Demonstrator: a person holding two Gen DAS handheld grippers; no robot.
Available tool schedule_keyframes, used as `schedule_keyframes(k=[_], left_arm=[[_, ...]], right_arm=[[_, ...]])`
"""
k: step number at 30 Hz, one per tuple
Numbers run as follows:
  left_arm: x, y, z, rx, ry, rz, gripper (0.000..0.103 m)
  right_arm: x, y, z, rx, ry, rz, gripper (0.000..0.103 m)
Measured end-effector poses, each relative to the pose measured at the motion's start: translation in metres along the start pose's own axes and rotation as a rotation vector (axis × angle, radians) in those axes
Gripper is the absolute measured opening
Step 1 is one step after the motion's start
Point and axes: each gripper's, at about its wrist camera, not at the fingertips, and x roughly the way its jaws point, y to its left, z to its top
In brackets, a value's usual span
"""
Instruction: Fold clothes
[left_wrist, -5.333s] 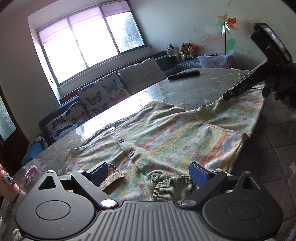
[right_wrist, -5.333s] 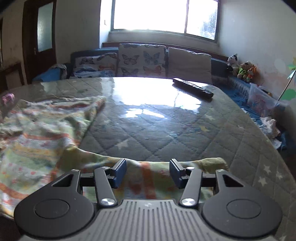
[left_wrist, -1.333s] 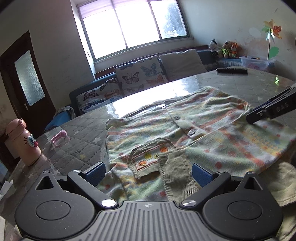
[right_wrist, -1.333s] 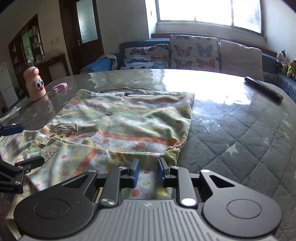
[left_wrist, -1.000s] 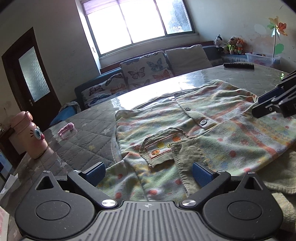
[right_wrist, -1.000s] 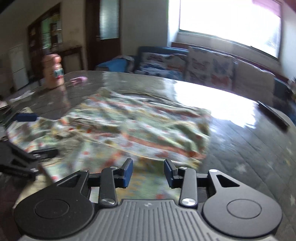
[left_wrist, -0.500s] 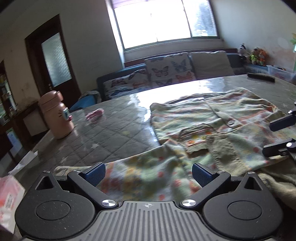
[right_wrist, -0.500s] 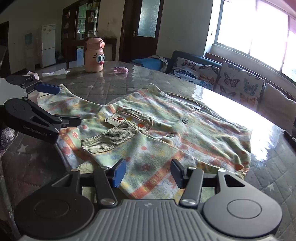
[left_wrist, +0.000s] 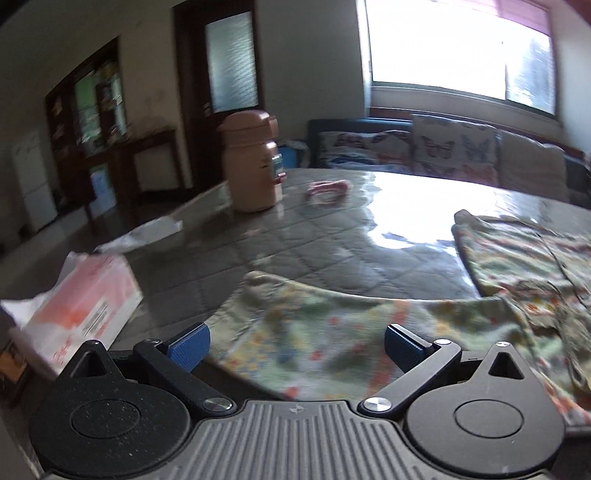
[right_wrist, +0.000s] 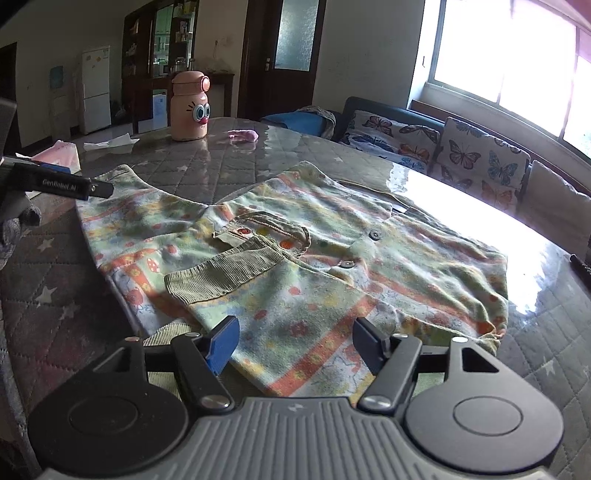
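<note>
The patterned shirt (right_wrist: 295, 251) lies spread on the quilted desk (right_wrist: 48, 295). The right gripper (right_wrist: 295, 345) hovers wide over its hem; the left gripper (left_wrist: 295, 345), also wide, hovers over one sleeve (left_wrist: 332, 332). A pink bottle (right_wrist: 189, 107) stands beyond.

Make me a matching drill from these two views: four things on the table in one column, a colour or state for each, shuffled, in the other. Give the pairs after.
Things:
1. bottle
2. shirt
3. tissue pack
4. right tongs

Descriptions:
A. open, above the near hem
B. standing upright, cartoon eyes on its front
C. spread flat, one sleeve folded across the front
D. pink and white, at the table's edge

Pairs: 1-B, 2-C, 3-D, 4-A
</note>
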Motion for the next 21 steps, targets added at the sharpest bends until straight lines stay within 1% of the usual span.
schedule_keyframes(k=[2,5,7,9,10,12,13,14,15,17,18,19,20,21], left_arm=[[0.006,0.015,0.001,-0.059,0.013,0.03,0.102],[0.013,0.03,0.002,-0.113,0.043,0.053,0.1],[0.018,0.037,0.001,-0.141,0.06,0.054,0.093],[0.021,0.043,0.0,-0.168,0.071,0.052,0.084],[0.022,0.046,0.0,-0.182,0.074,0.051,0.083],[0.022,0.049,0.0,-0.193,0.075,0.056,0.074],[0.022,0.049,0.0,-0.193,0.073,0.064,0.072],[0.022,0.049,0.001,-0.193,0.072,0.071,0.067],[0.022,0.05,0.001,-0.192,0.07,0.08,0.057],[0.022,0.05,0.001,-0.189,0.065,0.089,0.047],[0.021,0.05,0.001,-0.192,0.063,0.08,0.039],[0.02,0.05,0.001,-0.193,0.061,0.072,0.037],[0.019,0.049,0.001,-0.192,0.06,0.064,0.031],[0.018,0.048,0.001,-0.193,0.059,0.051,0.021]], right_arm=[[0.0,0.0,0.0,0.005,0.0,0.001,0.07],[0.0,-0.001,0.0,0.013,0.001,0.003,0.07],[0.0,-0.002,0.0,0.015,0.001,0.003,0.07],[0.0,-0.002,0.0,0.017,0.0,0.002,0.07],[-0.001,-0.002,0.0,0.018,-0.001,0.001,0.07],[-0.001,-0.003,-0.001,0.021,-0.001,0.0,0.07],[-0.001,-0.003,-0.001,0.023,-0.001,-0.001,0.07],[-0.001,-0.004,-0.001,0.026,-0.001,-0.001,0.07],[-0.002,-0.004,-0.001,0.03,-0.002,-0.001,0.07],[-0.002,-0.005,-0.002,0.039,-0.003,0.0,0.07],[-0.003,-0.005,-0.002,0.043,-0.004,0.0,0.07],[-0.003,-0.005,-0.002,0.046,-0.005,0.0,0.07],[-0.003,-0.005,-0.003,0.048,-0.006,0.0,0.07],[-0.004,-0.006,-0.003,0.049,-0.007,0.001,0.07]])
